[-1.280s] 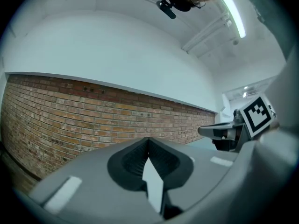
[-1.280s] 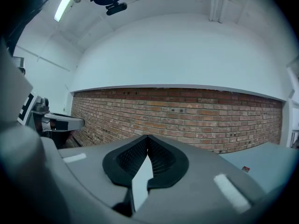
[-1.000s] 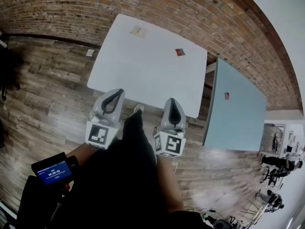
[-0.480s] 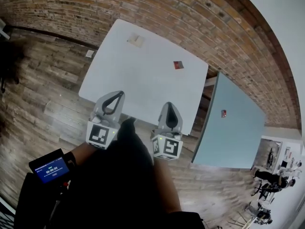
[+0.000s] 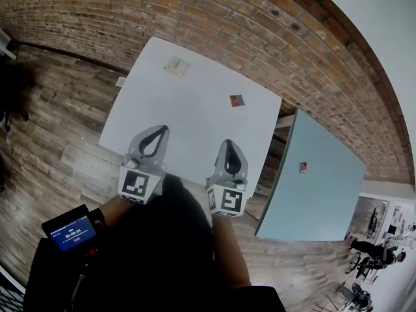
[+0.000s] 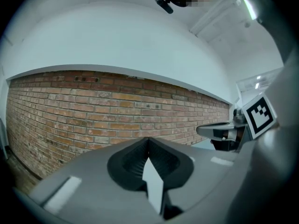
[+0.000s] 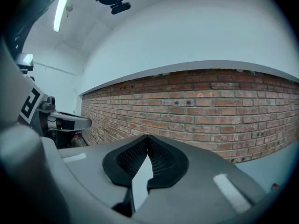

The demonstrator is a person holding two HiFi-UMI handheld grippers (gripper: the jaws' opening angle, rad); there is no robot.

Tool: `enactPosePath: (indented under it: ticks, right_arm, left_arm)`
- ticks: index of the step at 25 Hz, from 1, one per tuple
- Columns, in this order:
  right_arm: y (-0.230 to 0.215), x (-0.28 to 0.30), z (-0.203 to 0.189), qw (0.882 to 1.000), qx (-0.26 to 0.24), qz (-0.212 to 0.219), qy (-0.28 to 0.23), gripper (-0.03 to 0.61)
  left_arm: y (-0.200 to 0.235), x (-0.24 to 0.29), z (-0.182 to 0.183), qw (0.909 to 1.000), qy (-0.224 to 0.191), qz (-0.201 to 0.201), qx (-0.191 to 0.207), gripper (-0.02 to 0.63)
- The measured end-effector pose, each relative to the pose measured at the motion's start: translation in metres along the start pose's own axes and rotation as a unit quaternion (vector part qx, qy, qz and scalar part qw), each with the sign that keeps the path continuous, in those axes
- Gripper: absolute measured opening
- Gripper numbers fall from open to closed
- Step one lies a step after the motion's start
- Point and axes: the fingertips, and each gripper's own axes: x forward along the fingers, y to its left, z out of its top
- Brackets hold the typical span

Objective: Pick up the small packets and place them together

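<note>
Both grippers are held side by side, pointing level toward the brick wall [image 5: 195, 5] at the near edge of the white table [image 5: 195, 129]. The left gripper [image 5: 159, 132] has its jaws pressed together at the tips, and the left gripper view [image 6: 148, 140] shows nothing between them. The right gripper [image 5: 231, 145] is the same, with its tips meeting and no packet in its grip [image 7: 148, 137].

No packet is near either tool. A pale packet [image 5: 176, 66] lies flat at the far left of the white table, well apart from the left gripper and almost straight ahead of it. A dark red packet [image 5: 237, 100] lies farther right on the same table, ahead of the right gripper (the closer of the two packets, but well clear of the tips). The two packets are well apart from each other.

A third, small red packet [image 5: 303, 168] lies on the blue-grey table [image 5: 325, 194], which stands just to the right of the white one. It is off to the right of the right gripper and well apart from it.

Each gripper view catches the other gripper at its edge, against the brick wall. Wood floor [image 5: 58, 129] runs to the left of the tables.
</note>
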Motion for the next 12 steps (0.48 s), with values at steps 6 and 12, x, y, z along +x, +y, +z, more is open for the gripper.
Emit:
enactPosePath:
  ticks: [6,12]
  right_arm:
    - [-0.006,0.01,0.007,1.0,0.011,0.009,-0.005,0.003]
    - [-0.007,0.014,0.002,1.0,0.014,0.005,0.008,0.003]
  left_arm:
    - [-0.005,0.018,-0.001,0.9998,0.012,0.0,-0.013,0.0]
    - [-0.012,0.021,0.008,0.9997,-0.009,-0.006,-0.02,0.0]
